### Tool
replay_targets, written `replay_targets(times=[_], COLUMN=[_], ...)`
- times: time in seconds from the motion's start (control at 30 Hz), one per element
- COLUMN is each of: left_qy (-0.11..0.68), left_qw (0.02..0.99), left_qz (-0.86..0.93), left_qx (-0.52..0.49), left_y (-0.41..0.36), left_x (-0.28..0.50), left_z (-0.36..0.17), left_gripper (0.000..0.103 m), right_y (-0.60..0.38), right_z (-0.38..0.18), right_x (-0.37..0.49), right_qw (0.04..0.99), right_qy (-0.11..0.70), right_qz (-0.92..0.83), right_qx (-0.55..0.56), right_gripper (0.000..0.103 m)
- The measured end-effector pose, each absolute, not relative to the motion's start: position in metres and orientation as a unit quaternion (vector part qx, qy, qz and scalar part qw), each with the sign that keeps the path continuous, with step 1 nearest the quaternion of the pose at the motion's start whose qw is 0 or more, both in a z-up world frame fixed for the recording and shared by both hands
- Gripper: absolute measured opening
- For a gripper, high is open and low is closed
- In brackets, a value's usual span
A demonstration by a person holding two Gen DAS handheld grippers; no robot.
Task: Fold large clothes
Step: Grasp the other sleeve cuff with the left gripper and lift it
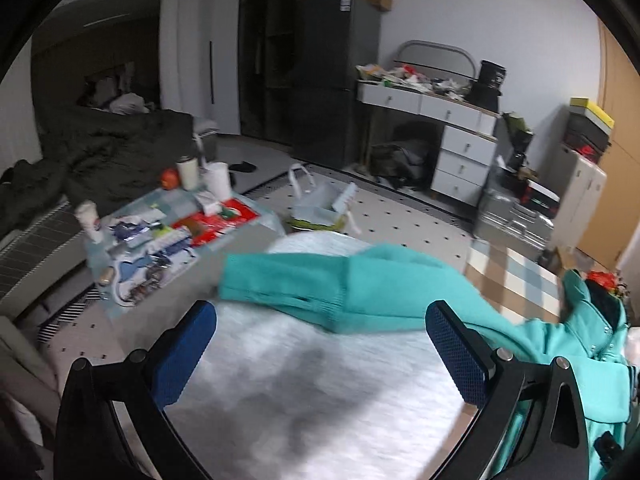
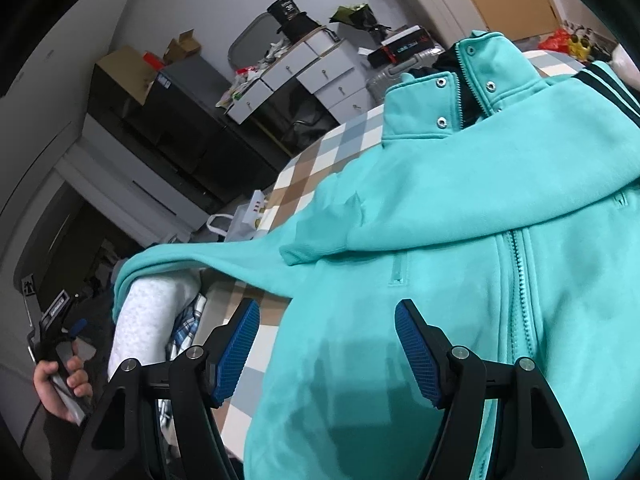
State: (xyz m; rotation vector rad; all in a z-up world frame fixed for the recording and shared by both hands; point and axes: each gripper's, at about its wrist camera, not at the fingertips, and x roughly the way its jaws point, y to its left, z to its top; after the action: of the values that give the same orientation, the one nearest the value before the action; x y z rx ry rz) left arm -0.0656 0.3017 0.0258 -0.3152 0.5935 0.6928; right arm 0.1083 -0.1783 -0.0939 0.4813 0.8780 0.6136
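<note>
Nearest the right-wrist camera, the right tool [image 2: 327,354] stood with its blue-padded fingers well apart and nothing pinched between them; the turquoise fleece zip-up jacket [image 2: 440,240] lay flat just under and beyond that gap, its lower front directly below the pads. The jacket rested on a bed with a brown, blue and white checked cover [image 2: 304,168], collar farthest from the tool and zipper running away from it, so the garment's long axis pointed roughly along the tool's own line. One sleeve [image 2: 208,256] stretched off to the left in that view, across the body line, toward a white textured pillow [image 2: 156,308].

The left tool [image 1: 320,344] was likewise wide open and empty, above a pale grey blanket [image 1: 320,380]. From there the sleeve's cuff end [image 1: 280,280] lay just ahead, crosswise to the fingers, so the left hand looked the nearer one for bringing that sleeve in over the body.

Only the right view showed the collar, the snaps and the person's hand [image 2: 60,384] holding the other handle. Only the left view showed the cluttered low counter [image 1: 168,232] and, farther back, the white drawer unit [image 1: 452,132].
</note>
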Motion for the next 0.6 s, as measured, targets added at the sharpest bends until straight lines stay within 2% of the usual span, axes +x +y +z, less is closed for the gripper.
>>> replay_targets(times=[0.17, 0.3, 0.6], left_qy=[0.299, 0.321, 0.385], left_qw=[0.872, 0.86, 0.788], left_qz=[0.351, 0.336, 0.251], left_qx=[-0.163, -0.21, -0.41], left_y=[0.32, 0.346, 0.399], left_x=[-0.062, -0.055, -0.027], left_z=[0.019, 0.009, -0.033], left_gripper=[0.102, 0.102, 0.102], right_y=[-0.178, -0.177, -0.17], right_z=[-0.098, -0.099, -0.085], right_x=[0.11, 0.11, 0.101], right_qw=[0.828, 0.827, 0.862], right_qy=[0.421, 0.424, 0.388], right_qz=[0.291, 0.29, 0.278], right_qx=[0.231, 0.228, 0.169], right_gripper=[0.071, 0.071, 0.071])
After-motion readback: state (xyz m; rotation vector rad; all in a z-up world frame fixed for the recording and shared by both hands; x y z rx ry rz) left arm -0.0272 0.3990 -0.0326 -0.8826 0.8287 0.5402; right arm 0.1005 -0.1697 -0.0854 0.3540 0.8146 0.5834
